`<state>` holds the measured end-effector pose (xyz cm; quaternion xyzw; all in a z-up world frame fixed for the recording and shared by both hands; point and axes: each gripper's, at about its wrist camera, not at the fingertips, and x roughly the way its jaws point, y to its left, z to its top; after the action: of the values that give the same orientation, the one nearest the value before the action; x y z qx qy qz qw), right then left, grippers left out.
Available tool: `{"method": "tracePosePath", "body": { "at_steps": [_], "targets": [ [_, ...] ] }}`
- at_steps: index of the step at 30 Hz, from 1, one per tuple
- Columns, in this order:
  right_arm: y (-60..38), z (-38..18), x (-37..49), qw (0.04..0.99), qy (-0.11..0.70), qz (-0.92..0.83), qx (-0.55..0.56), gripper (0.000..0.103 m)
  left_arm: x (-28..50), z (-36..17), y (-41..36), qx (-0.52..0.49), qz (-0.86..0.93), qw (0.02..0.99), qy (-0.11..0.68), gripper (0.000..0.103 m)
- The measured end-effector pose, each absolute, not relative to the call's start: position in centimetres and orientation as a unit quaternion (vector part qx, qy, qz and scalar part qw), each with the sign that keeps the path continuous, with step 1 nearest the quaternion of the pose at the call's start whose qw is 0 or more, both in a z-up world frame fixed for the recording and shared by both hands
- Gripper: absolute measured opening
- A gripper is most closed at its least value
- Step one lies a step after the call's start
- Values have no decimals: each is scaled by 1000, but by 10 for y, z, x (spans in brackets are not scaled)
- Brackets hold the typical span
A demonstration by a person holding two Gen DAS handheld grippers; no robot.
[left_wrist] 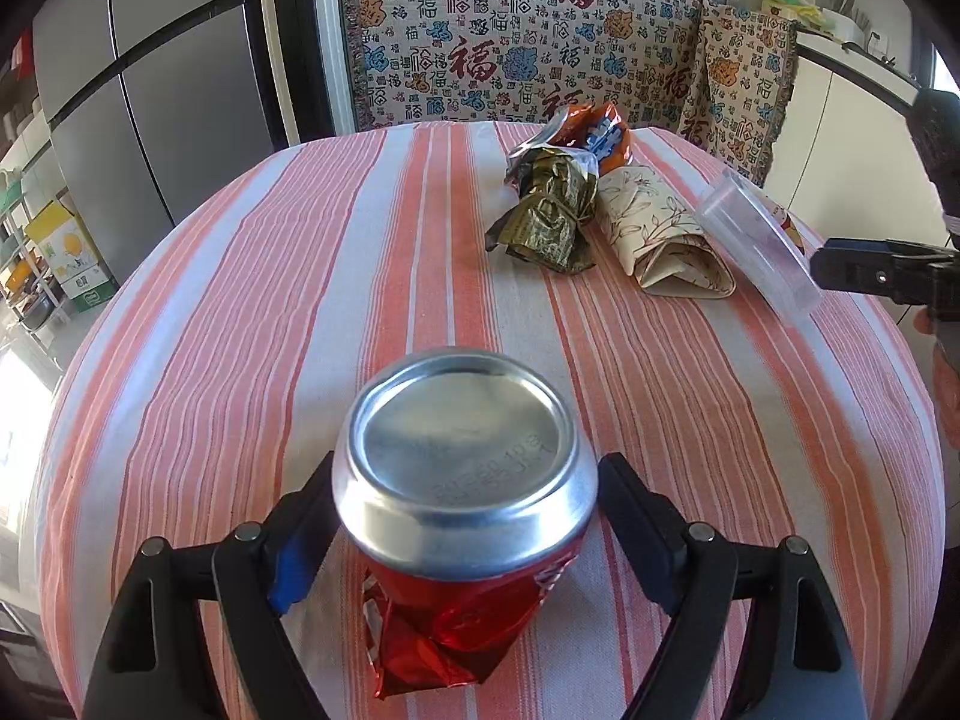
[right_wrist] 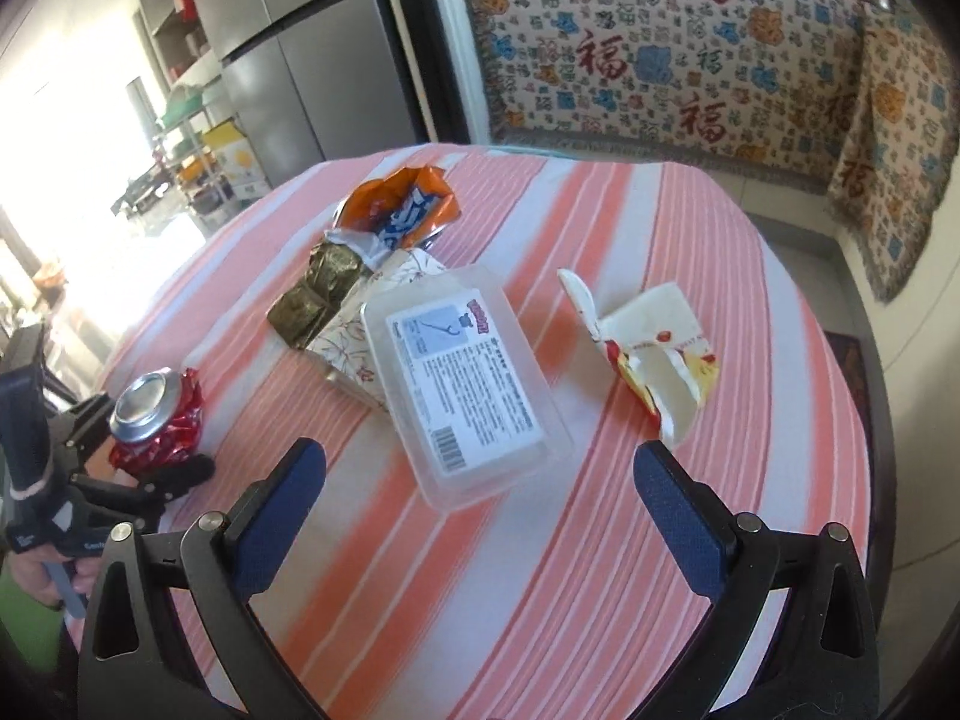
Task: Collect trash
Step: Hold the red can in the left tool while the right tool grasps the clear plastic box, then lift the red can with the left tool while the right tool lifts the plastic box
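A crushed red can [left_wrist: 462, 516] with its silver base up sits between the fingers of my left gripper [left_wrist: 465, 534]. The jaws stand around the can; the left finger touches it, the right finger stands a small gap off. The can also shows in the right wrist view [right_wrist: 157, 420]. My right gripper [right_wrist: 480, 492] is open and empty, above the striped tablecloth, just short of a clear plastic box [right_wrist: 465, 378]. A green-gold wrapper [left_wrist: 549, 216], an orange snack bag [left_wrist: 594, 132], a floral folded paper [left_wrist: 660, 234] and a torn white carton [right_wrist: 654, 342] lie on the table.
The round table [left_wrist: 240, 312] has a pink-striped cloth. A patterned blanket [left_wrist: 528, 42] hangs behind it. A grey fridge [left_wrist: 156, 78] stands at the left, shelves and boxes beyond it. White cabinets [left_wrist: 852, 138] stand at the right.
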<state>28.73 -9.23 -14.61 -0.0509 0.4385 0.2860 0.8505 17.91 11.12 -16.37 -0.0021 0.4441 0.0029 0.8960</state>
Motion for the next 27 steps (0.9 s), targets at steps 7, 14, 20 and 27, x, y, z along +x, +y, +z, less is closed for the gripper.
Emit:
{"method": "tracePosePath", "body": {
  "at_steps": [7,14,20,27],
  "targets": [
    [-75,-164,297,834,455,301,-75,72,179,-164,111,-2,3,896,444,85],
    [-110,-146,249,854,455,250,-28,66,179,-164,112,-2,3,896,444,85],
    [-108,-159,191,843,484,235,-9,66,179,-164,112,-2,2,896,444,85],
    [-85,-175,167,866,446,221,-55,88,179,-164,112,-2,2,896,444,85]
  ]
}}
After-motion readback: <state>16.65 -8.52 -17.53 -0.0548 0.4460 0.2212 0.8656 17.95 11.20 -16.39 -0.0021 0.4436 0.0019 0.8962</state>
